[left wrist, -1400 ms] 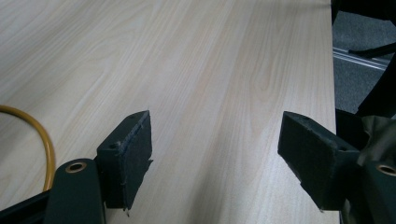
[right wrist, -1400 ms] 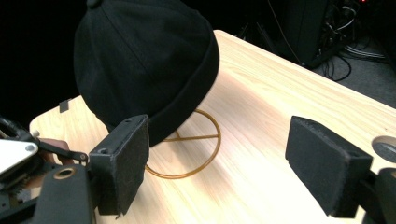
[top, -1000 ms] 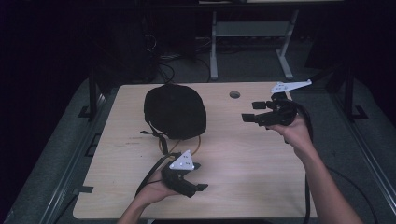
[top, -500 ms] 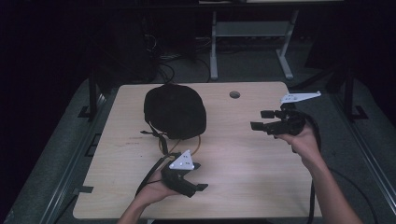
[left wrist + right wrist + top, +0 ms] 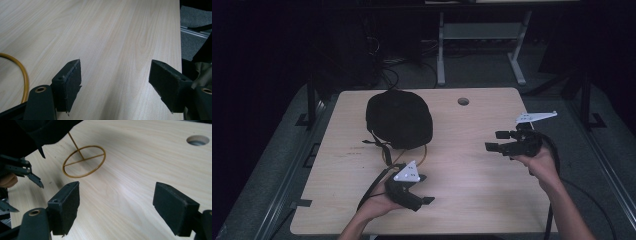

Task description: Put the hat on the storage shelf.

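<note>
A black domed fabric thing like a cap or helmet (image 5: 399, 117) lies on the far left half of the light wooden table (image 5: 472, 200). A thin yellow cord loop (image 5: 424, 152) sticks out from under its near edge and lies as a ring (image 5: 83, 161) in the right gripper view. My left gripper (image 5: 426, 189) rests near the front edge, its jaws wide apart over bare wood (image 5: 116, 75), with yellow cord (image 5: 22, 72) beside it. My right gripper (image 5: 492, 140) hovers at the right side, pointing left, open and empty (image 5: 116, 202).
A round cable hole (image 5: 463, 101) is cut in the table's far side, also seen as a hole (image 5: 198, 140) in the right gripper view. Black straps (image 5: 377, 145) trail from the dark thing. Metal stand legs (image 5: 441, 60) rise behind the table. Dark floor surrounds it.
My right gripper has moved toward the person and slightly right, away from the back of the table. The left gripper and the black thing have stayed put.
</note>
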Motion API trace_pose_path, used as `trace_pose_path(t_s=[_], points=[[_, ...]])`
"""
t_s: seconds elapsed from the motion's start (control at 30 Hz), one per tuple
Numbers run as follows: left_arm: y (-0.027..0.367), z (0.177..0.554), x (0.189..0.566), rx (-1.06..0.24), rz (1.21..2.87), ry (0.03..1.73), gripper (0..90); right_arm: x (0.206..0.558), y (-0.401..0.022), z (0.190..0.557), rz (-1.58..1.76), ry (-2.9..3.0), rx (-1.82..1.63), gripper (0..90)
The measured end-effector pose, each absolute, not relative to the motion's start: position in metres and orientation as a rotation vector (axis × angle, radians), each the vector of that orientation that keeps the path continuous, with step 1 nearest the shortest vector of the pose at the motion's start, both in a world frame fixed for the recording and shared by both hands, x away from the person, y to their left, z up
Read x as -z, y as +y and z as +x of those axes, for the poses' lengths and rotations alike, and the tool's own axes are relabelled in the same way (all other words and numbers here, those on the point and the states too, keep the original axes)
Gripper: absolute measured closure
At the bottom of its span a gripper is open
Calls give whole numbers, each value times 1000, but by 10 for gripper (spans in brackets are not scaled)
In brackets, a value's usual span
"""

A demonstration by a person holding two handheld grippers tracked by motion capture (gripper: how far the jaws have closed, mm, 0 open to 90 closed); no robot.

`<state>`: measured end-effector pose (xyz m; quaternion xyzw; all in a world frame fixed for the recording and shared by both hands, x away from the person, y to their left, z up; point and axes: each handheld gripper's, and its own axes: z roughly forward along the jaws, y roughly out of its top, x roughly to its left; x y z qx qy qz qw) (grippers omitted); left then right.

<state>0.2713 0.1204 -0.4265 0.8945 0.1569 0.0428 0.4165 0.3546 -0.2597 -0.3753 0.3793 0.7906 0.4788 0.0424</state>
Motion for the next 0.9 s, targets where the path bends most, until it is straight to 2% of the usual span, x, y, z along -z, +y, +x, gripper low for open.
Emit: trace_pose_path(t_s=[0.9], points=[[120,271,426,-98,2239,411,253,413,-286,311,1230,2406,-1476,210]])
